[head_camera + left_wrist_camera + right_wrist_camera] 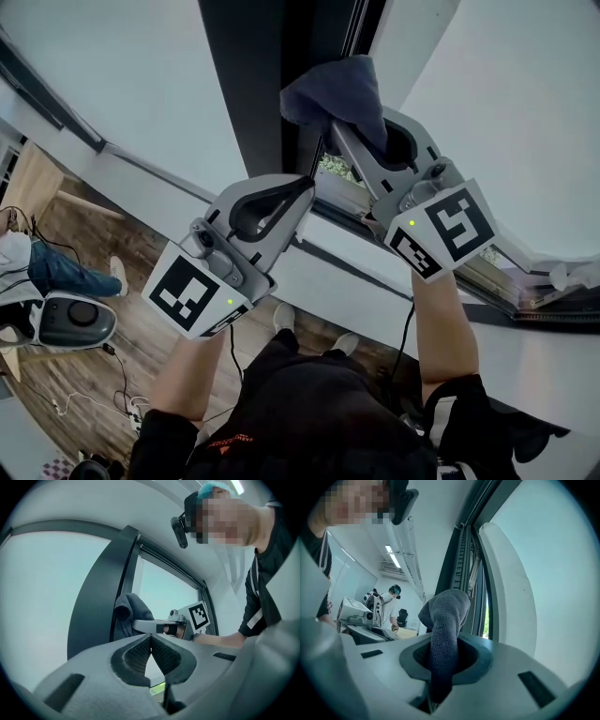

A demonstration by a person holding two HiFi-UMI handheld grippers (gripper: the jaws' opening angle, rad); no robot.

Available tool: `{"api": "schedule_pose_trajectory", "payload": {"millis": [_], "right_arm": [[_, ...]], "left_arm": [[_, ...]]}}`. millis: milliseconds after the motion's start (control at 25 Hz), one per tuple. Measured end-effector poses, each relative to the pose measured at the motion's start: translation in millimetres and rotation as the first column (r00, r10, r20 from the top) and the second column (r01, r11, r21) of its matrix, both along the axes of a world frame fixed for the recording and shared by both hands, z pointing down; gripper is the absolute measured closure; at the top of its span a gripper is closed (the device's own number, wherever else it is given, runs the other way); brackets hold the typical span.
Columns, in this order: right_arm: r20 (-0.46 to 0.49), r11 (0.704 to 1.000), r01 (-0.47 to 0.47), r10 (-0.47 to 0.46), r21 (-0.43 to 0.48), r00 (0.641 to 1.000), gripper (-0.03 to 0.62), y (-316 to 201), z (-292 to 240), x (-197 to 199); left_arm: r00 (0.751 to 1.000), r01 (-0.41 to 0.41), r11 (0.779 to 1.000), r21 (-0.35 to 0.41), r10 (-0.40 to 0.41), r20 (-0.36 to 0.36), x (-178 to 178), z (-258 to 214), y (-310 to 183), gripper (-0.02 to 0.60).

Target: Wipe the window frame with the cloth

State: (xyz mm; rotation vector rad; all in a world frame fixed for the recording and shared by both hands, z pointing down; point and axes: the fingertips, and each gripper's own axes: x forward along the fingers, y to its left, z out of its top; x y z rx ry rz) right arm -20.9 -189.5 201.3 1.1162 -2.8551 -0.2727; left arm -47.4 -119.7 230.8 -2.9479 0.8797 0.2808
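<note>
Nearest me, my left tool (151,637) had its dark, ribbed pads drawn together at the tips with nothing between them. I judged it idle, parked low near the foot of the dark upright so it stayed out of the wiping hand's path.

Just beyond it, my right tool (443,654) was clamped on the cloth (446,613). This was a blue-grey piece with a fine knitted nap, pinched through its middle so that a soft bunched lump bulged past the tips. That grip made sense to me: the fabric, not the hard grey plastic, would meet the surface first.

The lump sat up against the window frame (251,84), on the edge where the smooth, flat, dark upright gives way to a narrow grooved channel. It looked to be touching, though I could not be sure how firmly it pressed.

Farther out lay the pale glass (122,84) on either side. A white rounded sash (506,588) stood slightly ajar, with a sliver of green showing through the gap.
</note>
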Motion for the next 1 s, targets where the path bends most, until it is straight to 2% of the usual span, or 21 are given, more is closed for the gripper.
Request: {"api": "schedule_pose_trajectory", "payload": {"millis": [480,1000], "right_arm": [[-0.044,0.993,-0.024,0.019,-0.118,0.999,0.543,1.4,72.6,-4.8],[-0.06,0.969,-0.047,0.033,-0.244,0.998,0.543,2.4,146.3,-6.3]], "left_arm": [[1.0,-0.001,0.999,-0.05,0.001,0.003,-6.2,28.2,9.6,0.563],[1.0,0.005,0.993,-0.121,-0.004,0.015,-9.3,64.5,16.3,0.563]]}}
